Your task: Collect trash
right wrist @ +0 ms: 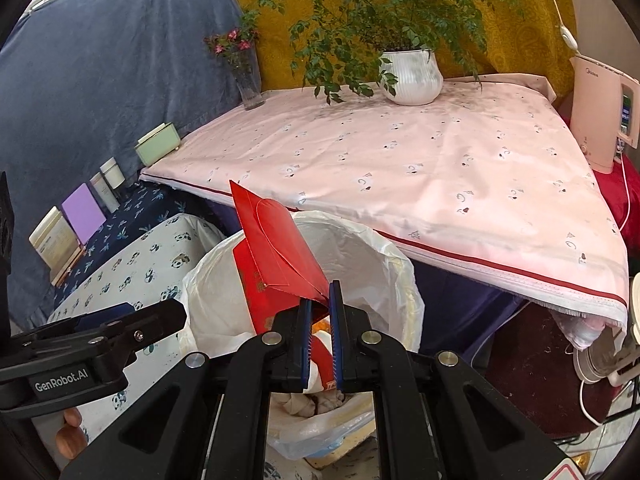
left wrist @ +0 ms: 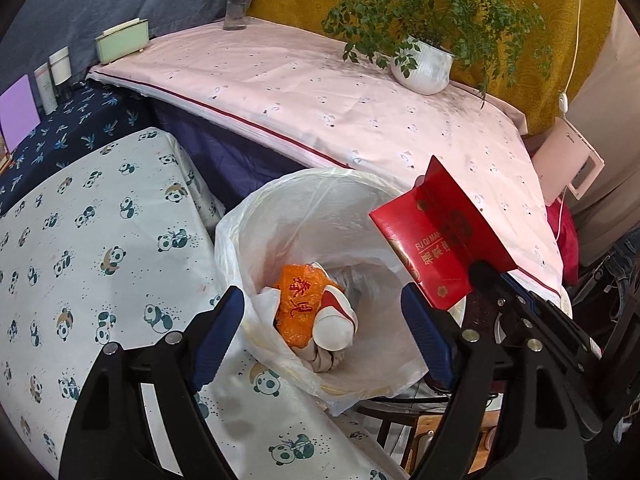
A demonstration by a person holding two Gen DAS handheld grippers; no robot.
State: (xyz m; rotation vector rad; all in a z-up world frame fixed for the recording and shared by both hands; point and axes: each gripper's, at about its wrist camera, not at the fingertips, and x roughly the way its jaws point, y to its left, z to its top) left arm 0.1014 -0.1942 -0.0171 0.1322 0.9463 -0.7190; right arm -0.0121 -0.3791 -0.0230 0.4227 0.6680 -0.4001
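Right hand-held gripper [right wrist: 320,300] pinches red envelope [right wrist: 276,252] (fingertips [right wrist: 71,432] visible only here).

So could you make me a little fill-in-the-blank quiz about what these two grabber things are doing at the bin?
1. The right gripper is shut on a ____ envelope.
2. The envelope is held above the bin, which is lined with a ____ plastic bag.
3. The left gripper is ____ and holds nothing.
4. Inside the bin lies a crumpled ____ wrapper.

Missing words: red; white; open; orange
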